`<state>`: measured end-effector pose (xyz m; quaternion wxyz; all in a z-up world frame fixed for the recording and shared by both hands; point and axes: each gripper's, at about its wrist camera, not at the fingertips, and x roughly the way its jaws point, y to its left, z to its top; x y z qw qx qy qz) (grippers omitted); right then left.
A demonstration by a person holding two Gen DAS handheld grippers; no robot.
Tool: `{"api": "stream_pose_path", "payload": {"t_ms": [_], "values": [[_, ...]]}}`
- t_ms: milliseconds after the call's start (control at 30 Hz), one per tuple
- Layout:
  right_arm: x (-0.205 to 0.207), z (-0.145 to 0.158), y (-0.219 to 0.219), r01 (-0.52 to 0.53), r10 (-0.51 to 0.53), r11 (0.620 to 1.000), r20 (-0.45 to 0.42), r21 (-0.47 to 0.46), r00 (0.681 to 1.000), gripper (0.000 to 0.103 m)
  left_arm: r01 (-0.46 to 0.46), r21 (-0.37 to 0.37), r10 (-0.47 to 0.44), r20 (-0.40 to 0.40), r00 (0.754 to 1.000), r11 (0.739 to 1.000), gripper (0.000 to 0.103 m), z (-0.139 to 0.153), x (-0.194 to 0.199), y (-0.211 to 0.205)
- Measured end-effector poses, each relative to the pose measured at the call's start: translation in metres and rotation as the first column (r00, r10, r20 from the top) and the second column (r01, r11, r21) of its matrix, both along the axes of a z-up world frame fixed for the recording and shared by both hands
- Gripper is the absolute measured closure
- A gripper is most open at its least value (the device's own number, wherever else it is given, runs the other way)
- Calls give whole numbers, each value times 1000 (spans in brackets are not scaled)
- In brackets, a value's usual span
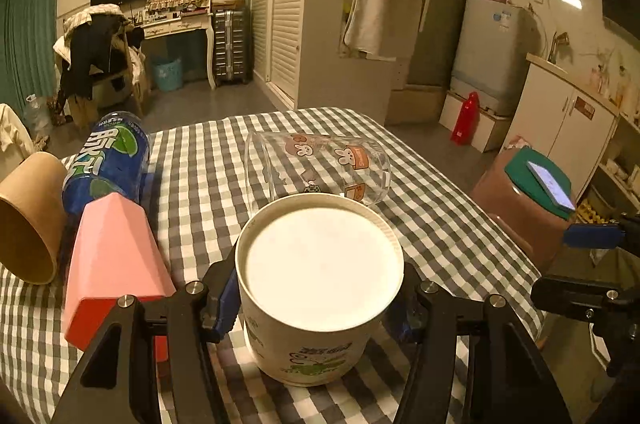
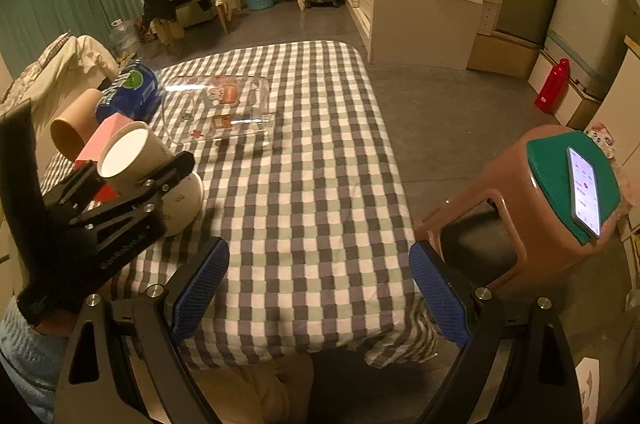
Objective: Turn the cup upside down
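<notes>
Black arms of the left tongs (image 1: pixel 320 308) fill the near edge of the left wrist view, and between their blue pads sits the paper cup (image 1: pixel 320 288), clenched on both sides just below its base. Its flat white bottom faces up and toward the camera, while its wider mouth points down at the checked table (image 1: pixel 440 224). From the right wrist view the same cup (image 2: pixel 138 160) is seen at the left of the table, tilted, its rim low and apparently at or just above the cloth; whether it touches I cannot tell.

As for handling, this looks like a light, thin-walled paper cup: easy to lift, but soft enough to dent or go oval if squeezed hard. Its printed wall is probably smooth, and its taper means a grip may creep toward the narrow end. The stiffest places to hold should be near the base disc, where the tongs grip now, or just under the rolled rim. A gentle, level set-down seems called for, since a light cup on cloth tips easily.

Right tongs (image 2: pixel 320 288) hang released over the near table edge, blue pads spread wide with nothing between them.

Farther off lie a clear glass (image 1: pixel 316 168) on its side, a blue bottle (image 1: pixel 108 160), a pink cup (image 1: pixel 114 264) and a brown cup (image 1: pixel 28 220) at the left.
</notes>
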<state>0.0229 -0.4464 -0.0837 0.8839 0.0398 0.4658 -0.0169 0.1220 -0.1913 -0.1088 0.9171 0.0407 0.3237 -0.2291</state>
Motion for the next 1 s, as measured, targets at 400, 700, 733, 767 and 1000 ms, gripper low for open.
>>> {"api": "stream_pose_path", "payload": {"t_ms": [400,700,733,767,1000], "values": [[-9,18,7,-10,11,1000,57,-11,998,11,-61,-28,62,12,998,998,11,36,-8,13],[-32,54,17,-17,21,1000,179,-21,984,11,-282,47,277,91,957,958,11,105,-39,58],[-35,59,19,-22,26,999,197,-23,980,11,-292,51,286,97,953,955,11,110,-43,62],[-39,64,22,-29,34,999,214,-26,976,11,-302,50,296,106,949,952,11,115,-50,68],[-63,83,48,-71,85,996,310,-54,947,11,-340,29,333,142,932,940,11,121,-100,91]]}}
